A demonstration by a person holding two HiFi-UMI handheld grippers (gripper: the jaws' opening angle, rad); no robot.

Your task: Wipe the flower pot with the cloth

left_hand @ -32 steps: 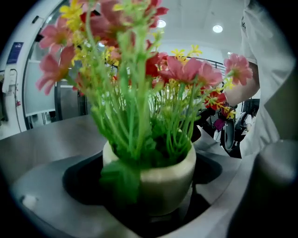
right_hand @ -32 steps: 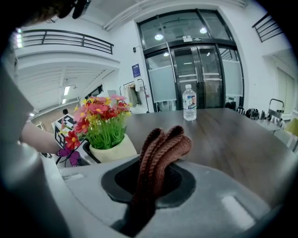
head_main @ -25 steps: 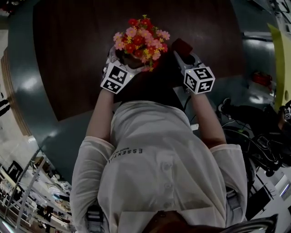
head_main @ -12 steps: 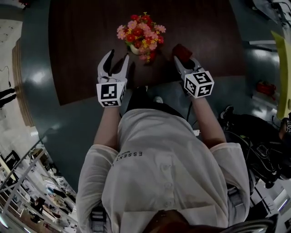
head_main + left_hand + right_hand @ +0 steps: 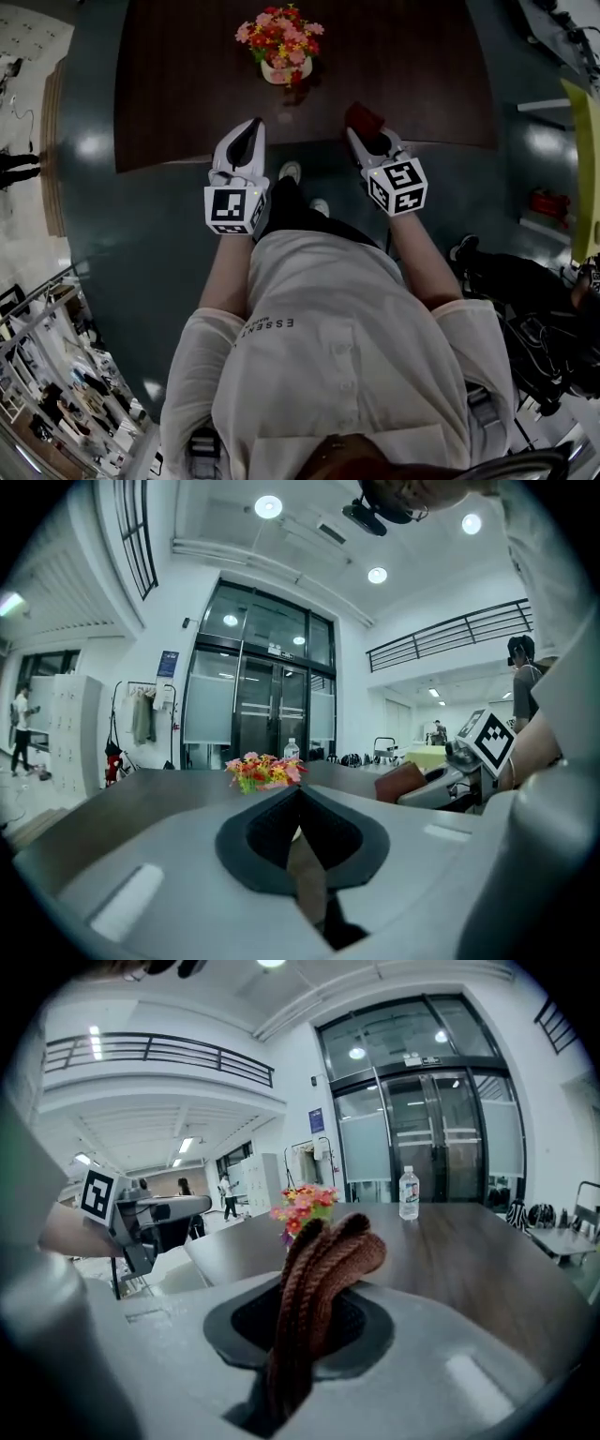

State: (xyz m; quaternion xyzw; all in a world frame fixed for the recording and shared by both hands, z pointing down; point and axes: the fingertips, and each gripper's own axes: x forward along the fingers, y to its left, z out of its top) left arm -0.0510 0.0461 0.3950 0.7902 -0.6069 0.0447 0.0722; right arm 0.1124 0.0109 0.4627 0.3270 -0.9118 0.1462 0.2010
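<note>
The flower pot (image 5: 276,71), white with red, pink and yellow flowers (image 5: 278,32), stands alone on the dark wooden table (image 5: 403,66). Both grippers hang short of the table's near edge, apart from the pot. My left gripper (image 5: 249,129) is shut with nothing in it; over its closed jaws in the left gripper view (image 5: 298,794) the flowers (image 5: 264,771) show ahead. My right gripper (image 5: 362,127) is shut on a red-brown knitted cloth (image 5: 362,117), which sticks up from the jaws in the right gripper view (image 5: 319,1241) as folded cloth (image 5: 328,1269), with the flowers (image 5: 305,1206) behind it.
A clear water bottle (image 5: 408,1193) stands on the far part of the table. The teal floor (image 5: 122,234) surrounds the table, and the person's shoes (image 5: 291,172) stand just below its near edge. Glass doors (image 5: 262,705) and distant people lie beyond.
Both grippers drew back from the pot toward the person. The left gripper, earlier at the pot with wide jaws, came away and closed empty. The right still holds the cloth.
</note>
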